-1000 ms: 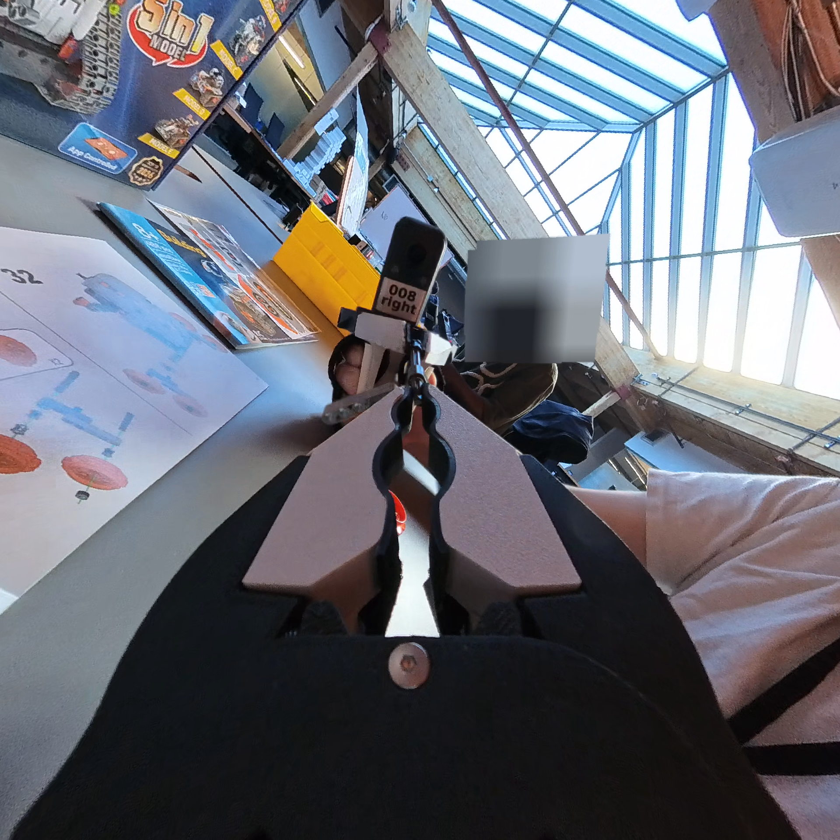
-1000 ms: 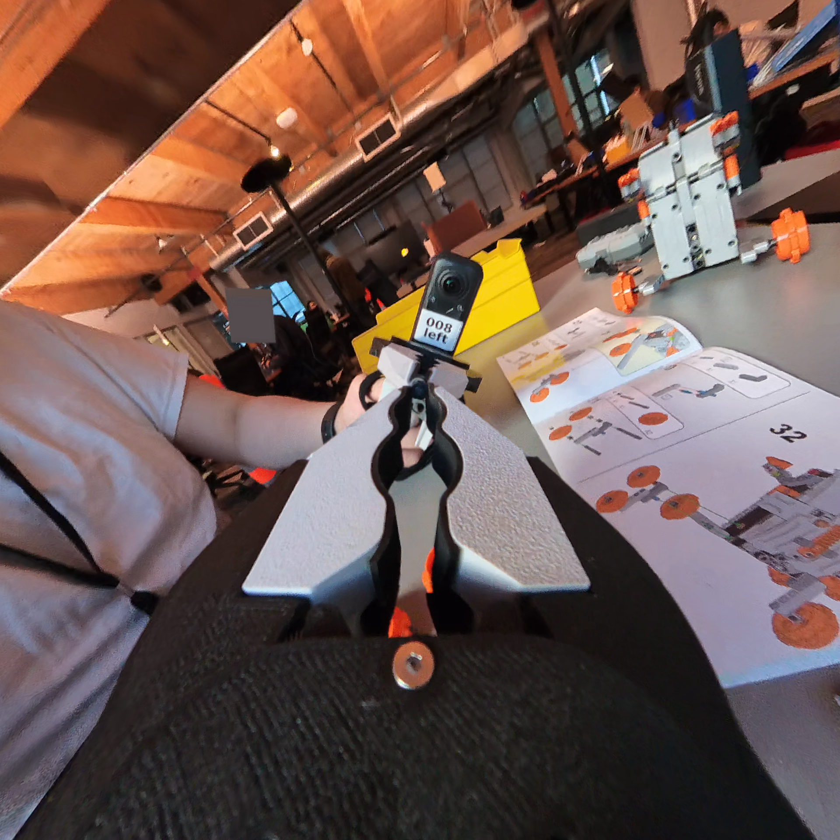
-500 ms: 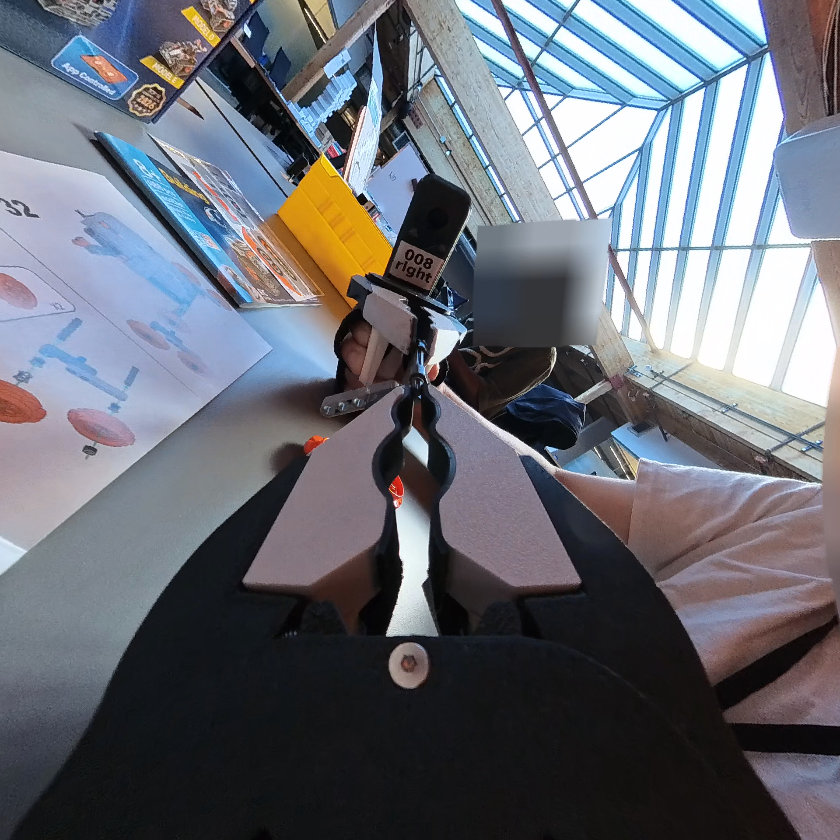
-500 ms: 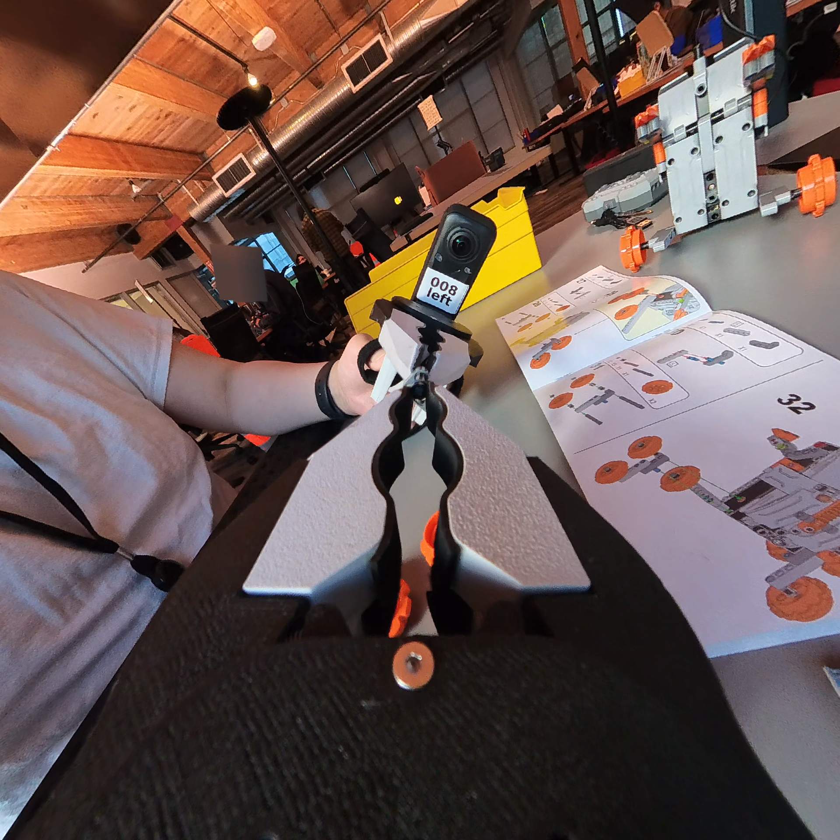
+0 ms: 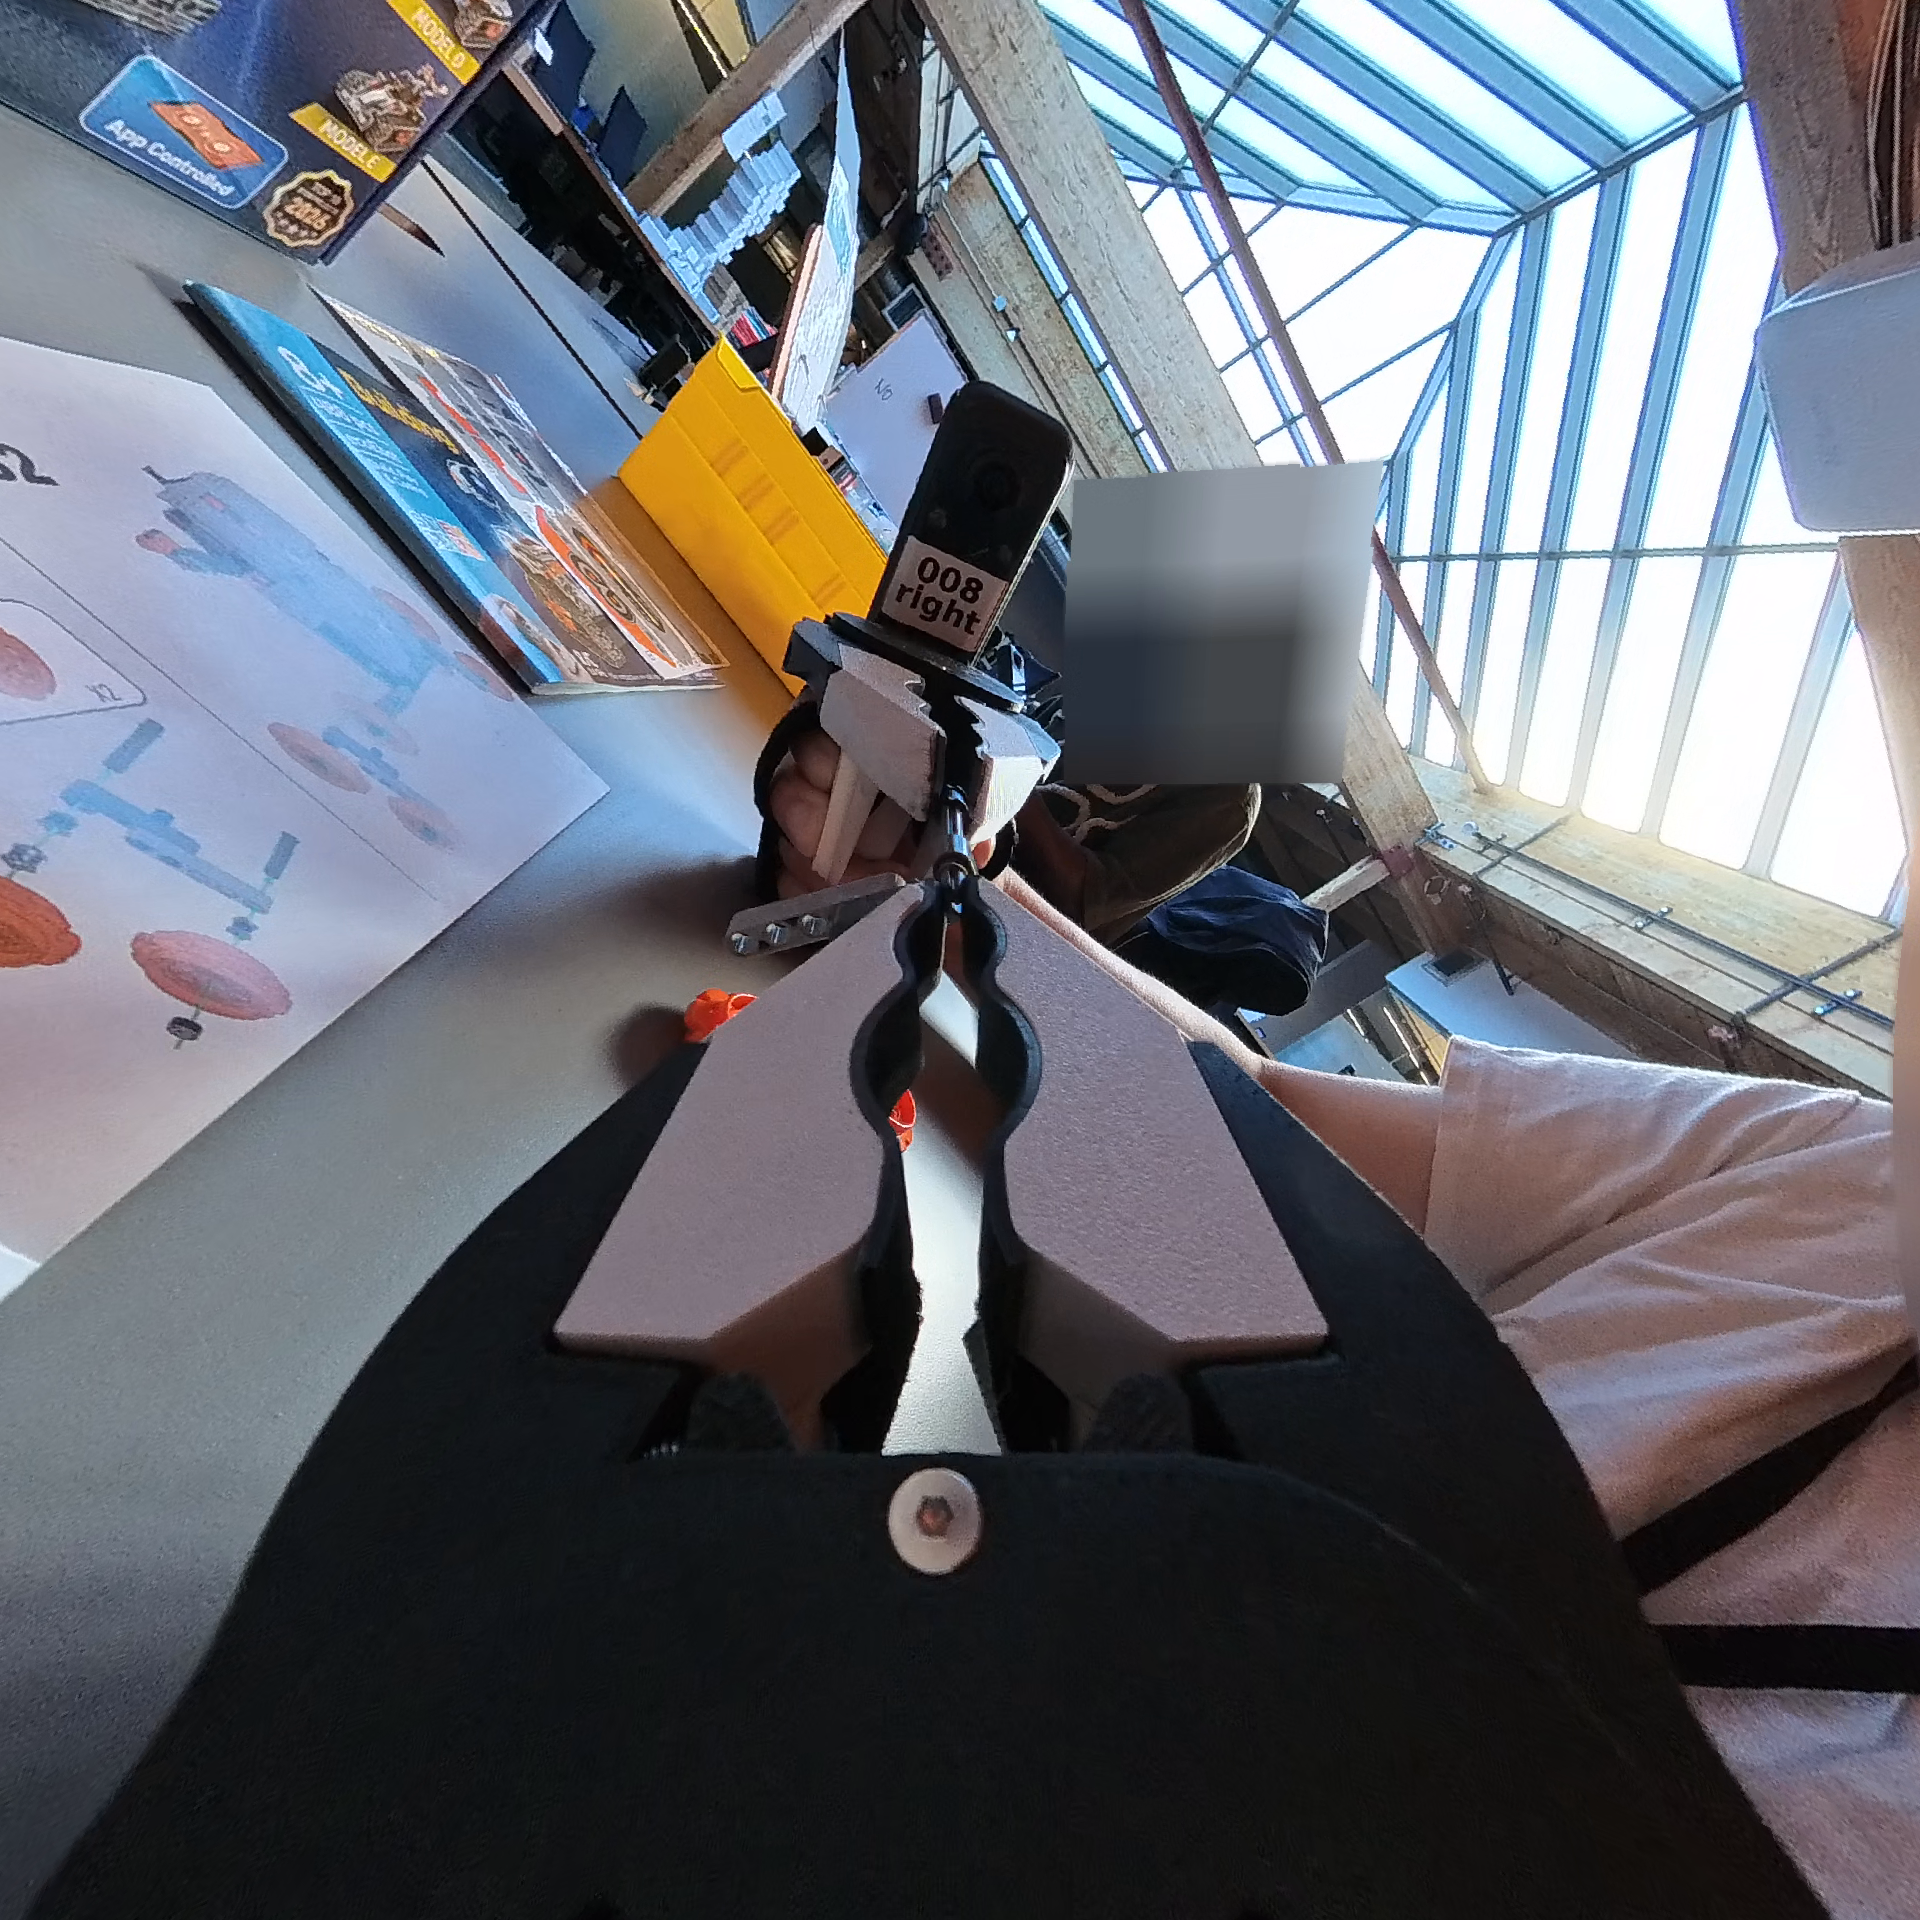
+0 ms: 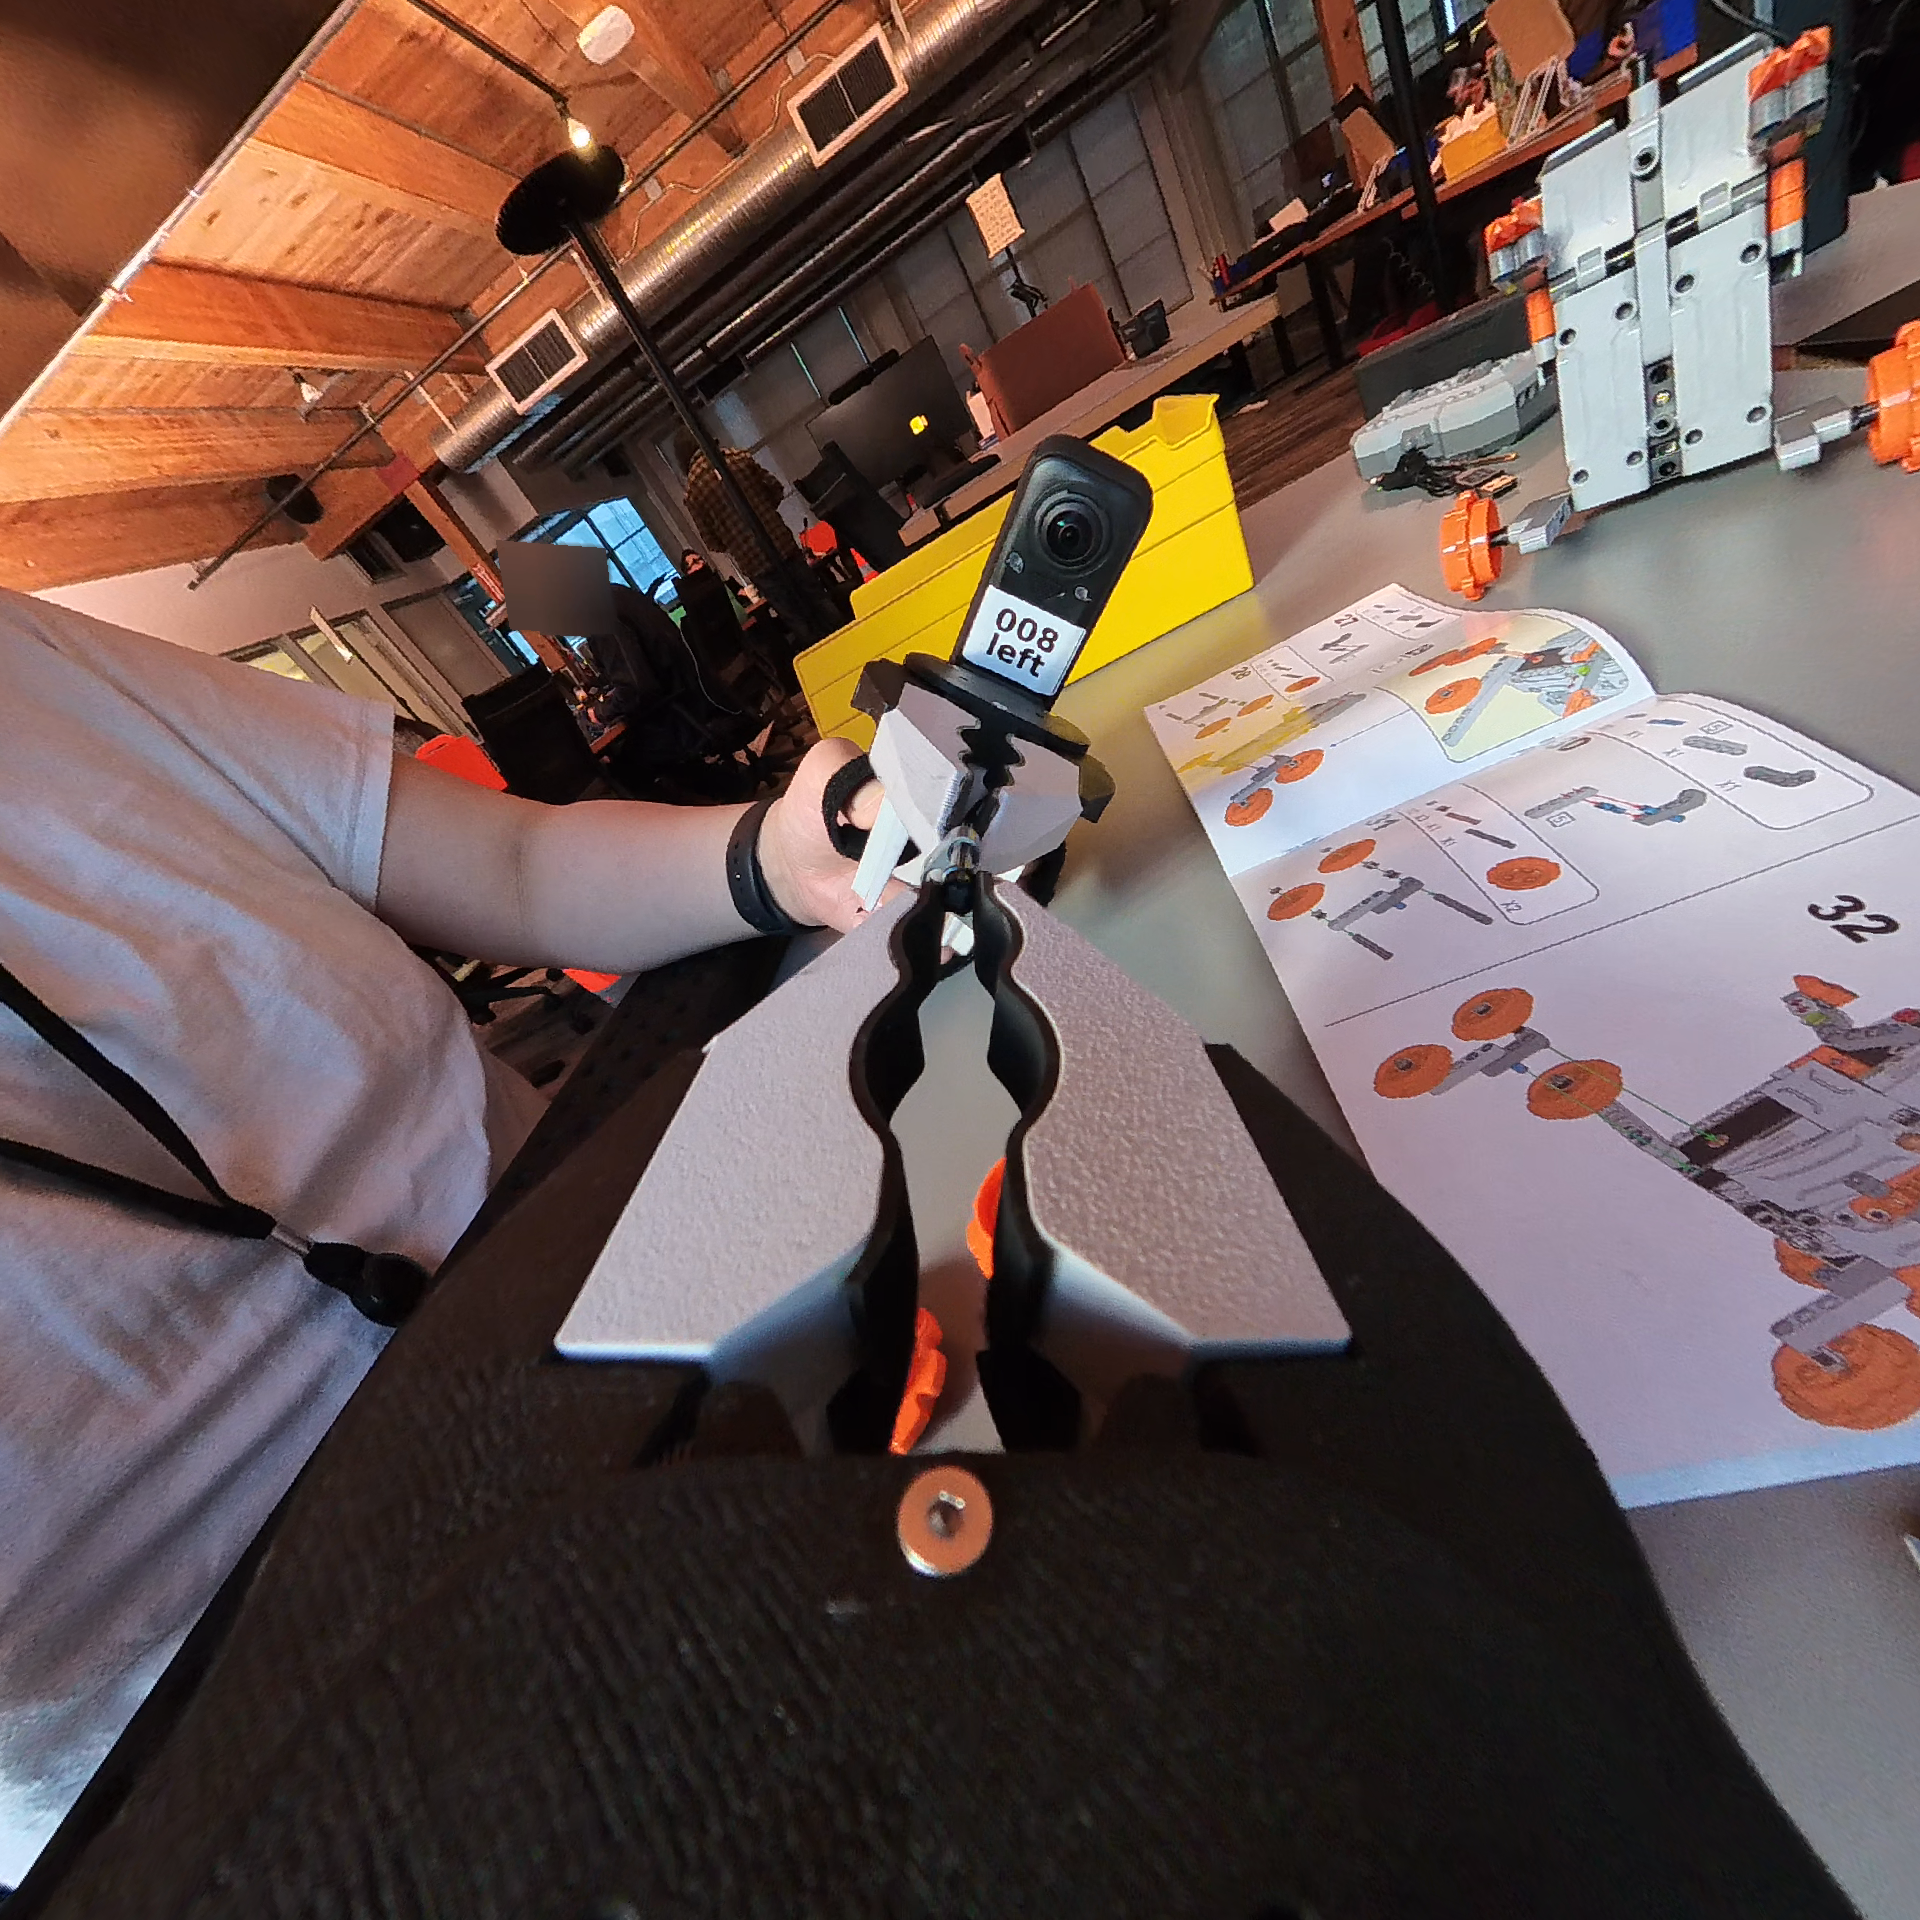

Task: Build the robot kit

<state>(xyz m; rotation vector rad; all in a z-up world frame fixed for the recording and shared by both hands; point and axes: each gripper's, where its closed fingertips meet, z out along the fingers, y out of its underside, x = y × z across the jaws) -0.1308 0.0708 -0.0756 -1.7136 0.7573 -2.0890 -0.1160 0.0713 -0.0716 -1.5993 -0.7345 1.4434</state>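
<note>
My left gripper [image 5: 943, 909] and right gripper [image 6: 958, 899] meet tip to tip above the grey table [image 5: 312, 1195]. The left gripper is shut on a grey beam with holes [image 5: 810, 920] that sticks out to the left of its tips. The right gripper also shows in the left wrist view [image 5: 951, 800], shut on a thin black pin [image 5: 954, 847] that points at the beam's end. In the right wrist view the left gripper [image 6: 971, 821] faces me and the joint is tiny. Orange wheels [image 5: 717, 1013] [image 6: 982, 1216] lie on the table under the fingers.
An open instruction booklet [image 6: 1558, 883] [image 5: 208, 727] lies beside the grippers. A yellow bin [image 6: 1039, 582] stands behind them. A grey and orange model [image 6: 1652, 312] stands far right. A closed blue booklet [image 5: 468, 499] and a printed box [image 5: 208, 83] lie farther back. A person's arm [image 6: 582, 873] is close by. My two grippers' fingertips are within a few centimetres of each other.
Both grippers stayed tip to tip and shut while tilting and shifting a little. An orange wheel has come into view left of my left finger.
</note>
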